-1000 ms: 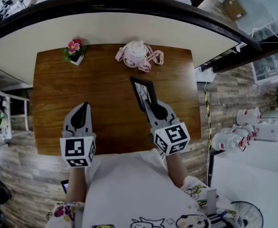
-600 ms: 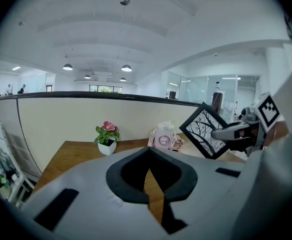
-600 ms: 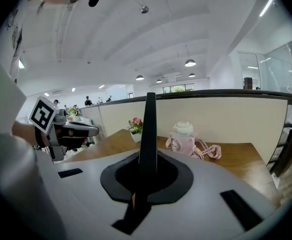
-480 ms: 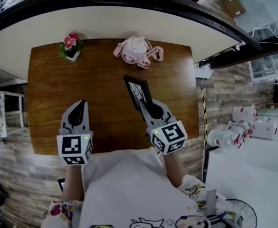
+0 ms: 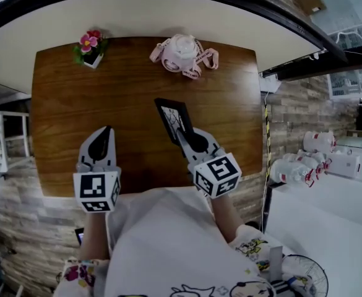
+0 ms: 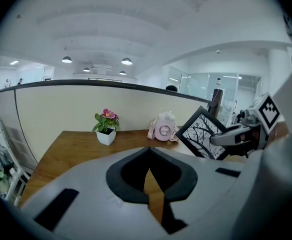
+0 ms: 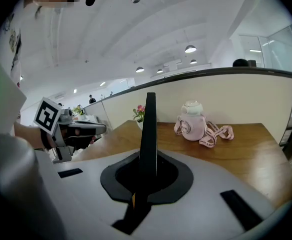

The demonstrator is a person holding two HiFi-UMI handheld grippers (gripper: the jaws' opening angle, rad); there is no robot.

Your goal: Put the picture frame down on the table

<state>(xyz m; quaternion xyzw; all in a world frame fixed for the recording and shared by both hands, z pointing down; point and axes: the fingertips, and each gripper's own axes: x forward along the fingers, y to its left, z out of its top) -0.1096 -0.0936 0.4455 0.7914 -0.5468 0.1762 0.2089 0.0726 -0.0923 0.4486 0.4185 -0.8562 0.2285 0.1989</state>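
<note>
My right gripper (image 5: 182, 133) has its jaws clamped on the picture frame (image 5: 171, 117), a thin black rectangle around a white print of bare branches. In the right gripper view the frame (image 7: 148, 134) stands edge-on between the jaws as a narrow dark blade. It sits over the middle of the glossy brown wooden table (image 5: 69, 116), turned corner-up like a diamond (image 6: 204, 134); I cannot tell whether its low corner touches the wood. My left gripper (image 5: 105, 130) hangs over the table's near edge with its jaws drawn together on nothing. At the far edge stand a small potted pink flower (image 5: 89, 47) and a rounded pink bottle (image 5: 182, 50) with a looped strap.
</note>
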